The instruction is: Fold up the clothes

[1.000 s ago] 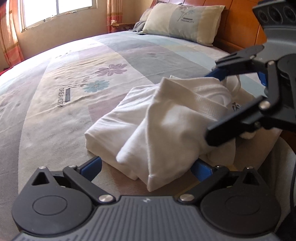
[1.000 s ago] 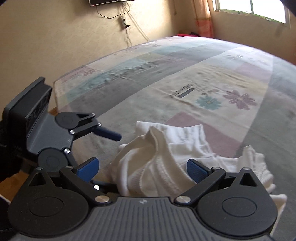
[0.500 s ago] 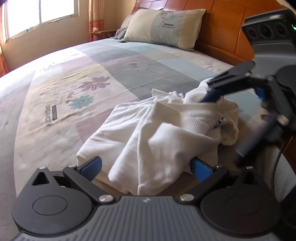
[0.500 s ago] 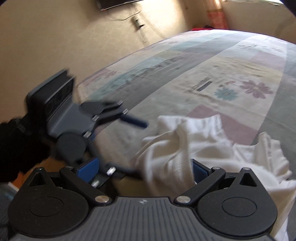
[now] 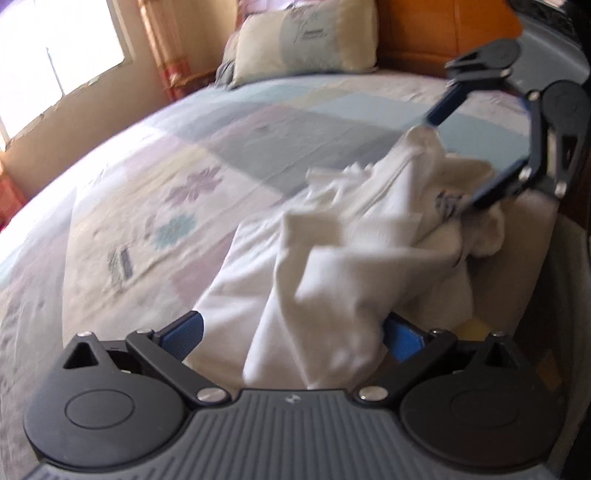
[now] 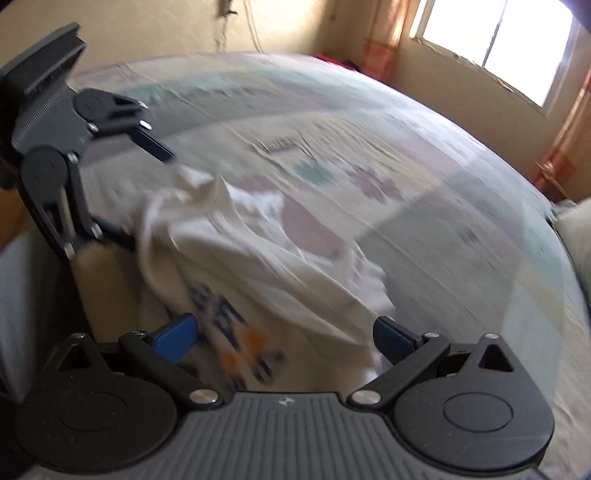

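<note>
White cotton garment (image 5: 332,266) with blue and orange print lies crumpled near the edge of the bed (image 5: 155,192), whose cover is a pastel patchwork with flowers. Left gripper (image 5: 291,334) has its blue-padded fingers (image 5: 183,334) spread apart around the garment's near end. Right gripper (image 6: 284,336) likewise stands released, fingers (image 6: 391,338) straddling the printed end. Beyond the garment, a cream pillow (image 5: 306,40) leans against the wooden headboard (image 5: 447,33).

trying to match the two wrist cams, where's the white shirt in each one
Left wrist: the shirt lies centre to right, bunched between the left gripper fingers, the right gripper at its far end.
Right wrist: the shirt sits centre-left, its blue print low by the right gripper.
Shared landmark: the flower print on the bedspread.
</note>
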A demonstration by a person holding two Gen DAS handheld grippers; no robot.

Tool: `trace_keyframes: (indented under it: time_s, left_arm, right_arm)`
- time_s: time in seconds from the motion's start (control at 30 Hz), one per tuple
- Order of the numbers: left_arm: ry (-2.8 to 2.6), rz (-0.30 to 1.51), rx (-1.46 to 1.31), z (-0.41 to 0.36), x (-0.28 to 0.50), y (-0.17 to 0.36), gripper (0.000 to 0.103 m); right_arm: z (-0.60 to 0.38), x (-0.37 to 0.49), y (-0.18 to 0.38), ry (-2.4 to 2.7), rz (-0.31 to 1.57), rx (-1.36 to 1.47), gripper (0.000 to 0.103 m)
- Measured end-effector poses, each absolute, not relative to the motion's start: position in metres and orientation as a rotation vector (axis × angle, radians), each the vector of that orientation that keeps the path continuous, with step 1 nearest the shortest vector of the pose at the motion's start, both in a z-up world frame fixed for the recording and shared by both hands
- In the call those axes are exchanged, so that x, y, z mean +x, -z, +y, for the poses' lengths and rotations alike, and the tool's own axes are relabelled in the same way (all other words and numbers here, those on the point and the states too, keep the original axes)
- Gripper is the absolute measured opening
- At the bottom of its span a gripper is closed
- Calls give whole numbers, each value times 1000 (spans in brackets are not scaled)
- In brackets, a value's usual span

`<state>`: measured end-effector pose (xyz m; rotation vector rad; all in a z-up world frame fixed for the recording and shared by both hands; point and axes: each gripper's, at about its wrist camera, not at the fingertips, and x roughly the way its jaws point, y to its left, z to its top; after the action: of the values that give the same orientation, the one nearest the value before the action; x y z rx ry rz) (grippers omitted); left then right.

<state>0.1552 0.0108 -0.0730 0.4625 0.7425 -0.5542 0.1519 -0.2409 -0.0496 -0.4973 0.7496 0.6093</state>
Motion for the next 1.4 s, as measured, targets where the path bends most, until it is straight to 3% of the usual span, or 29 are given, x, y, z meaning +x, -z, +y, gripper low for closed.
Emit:
trace_keyframes:
  time_s: [0.2, 0.37, 0.63, 1.1, 1.2, 1.4]
  left_arm:
    - [574, 792, 338, 15, 160, 78, 101]
    - [451, 821, 466, -1, 173, 93, 101]
    - [387, 843, 380, 10, 185, 93, 102]
    - [265, 698, 301, 24, 188, 72, 100]
    - [321, 665, 420, 12, 186, 75, 101]
    - [301, 630, 395, 16, 201, 67, 101]
  right_arm:
    - [-274, 154, 55, -537, 801, -338, 103]
    - [-266, 160, 90, -348, 863, -502, 103]
    - [-277, 174, 100, -206, 838, -433, 103]
    - [-274, 196, 97, 29, 728, -355, 103]
    - [-265, 203, 102, -16, 769, -419, 103]
    - [-265, 213, 108, 16, 774, -418, 103]
